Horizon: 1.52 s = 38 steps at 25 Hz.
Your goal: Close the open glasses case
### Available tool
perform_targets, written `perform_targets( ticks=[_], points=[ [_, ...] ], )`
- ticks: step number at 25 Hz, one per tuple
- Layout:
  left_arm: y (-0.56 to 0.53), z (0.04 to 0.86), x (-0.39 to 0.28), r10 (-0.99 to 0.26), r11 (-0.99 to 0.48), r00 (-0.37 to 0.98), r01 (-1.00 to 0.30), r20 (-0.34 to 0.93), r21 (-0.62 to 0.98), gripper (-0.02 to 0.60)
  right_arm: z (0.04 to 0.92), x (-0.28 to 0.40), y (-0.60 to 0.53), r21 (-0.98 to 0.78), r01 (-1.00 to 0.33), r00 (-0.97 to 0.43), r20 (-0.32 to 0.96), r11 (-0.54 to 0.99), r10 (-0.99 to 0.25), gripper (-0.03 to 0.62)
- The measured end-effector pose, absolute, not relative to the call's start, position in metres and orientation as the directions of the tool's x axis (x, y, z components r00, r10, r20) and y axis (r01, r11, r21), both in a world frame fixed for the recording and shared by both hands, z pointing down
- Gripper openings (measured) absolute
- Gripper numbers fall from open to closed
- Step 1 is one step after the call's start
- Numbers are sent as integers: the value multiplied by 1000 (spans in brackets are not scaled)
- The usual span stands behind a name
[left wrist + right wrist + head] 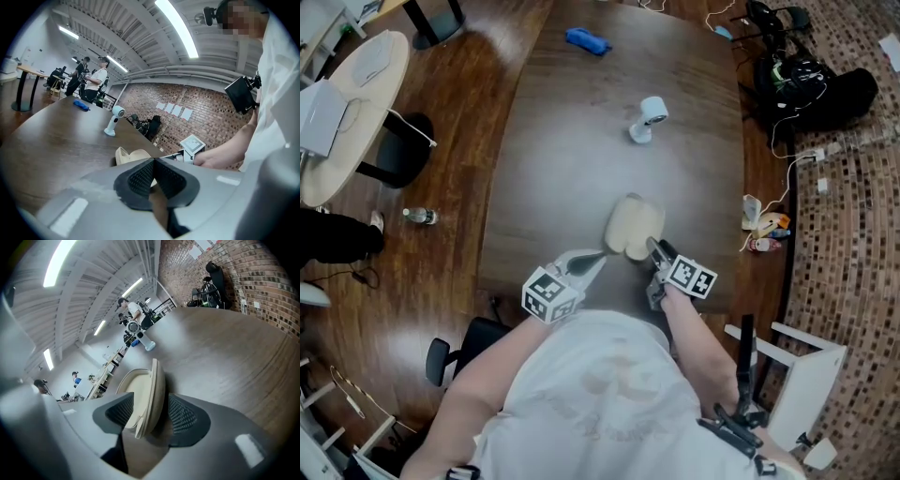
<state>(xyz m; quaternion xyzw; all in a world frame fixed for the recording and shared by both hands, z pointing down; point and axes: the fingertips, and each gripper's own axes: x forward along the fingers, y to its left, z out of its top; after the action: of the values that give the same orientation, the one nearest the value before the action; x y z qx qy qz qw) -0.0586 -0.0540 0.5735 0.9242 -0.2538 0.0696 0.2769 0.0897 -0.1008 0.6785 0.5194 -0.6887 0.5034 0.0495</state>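
Open on the desk [581, 141] near its front edge: the cream glasses case [633, 228]. Astride its raised rim, released and wide, pads not pressing: the right hand-held gripper [654, 248]. Clenched on nothing just beside the case: the left hand-held gripper [602, 255]. Probably best: brace the base with the left tip, tip the lid over slowly with one right jaw, and avoid shoving the case off the desk.
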Motion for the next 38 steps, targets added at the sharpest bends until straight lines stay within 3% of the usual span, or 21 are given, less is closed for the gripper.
perform_targets(
  ticks=[7,11,23,31,38],
  points=[
    [-48,578,-82,-455,-707,852,-522,259,477,2,699,81,-104,-680,-726,-449,582,-103,-678,241],
    [-55,577,-101,-500,-680,828,-558,256,477,2,692,92,-106,-710,-689,-407,546,-146,-732,127],
    [-56,583,-99,-464,-701,852,-521,245,486,2,666,140,-106,-631,-766,-346,570,-127,-745,140],
    [-56,582,-93,-438,-714,866,-497,240,493,2,648,127,-97,-391,-919,-308,636,49,-708,158],
    [-55,584,-87,-405,-731,882,-471,241,494,2,632,75,-95,-344,-911,-398,584,229,-708,187]
  ],
)
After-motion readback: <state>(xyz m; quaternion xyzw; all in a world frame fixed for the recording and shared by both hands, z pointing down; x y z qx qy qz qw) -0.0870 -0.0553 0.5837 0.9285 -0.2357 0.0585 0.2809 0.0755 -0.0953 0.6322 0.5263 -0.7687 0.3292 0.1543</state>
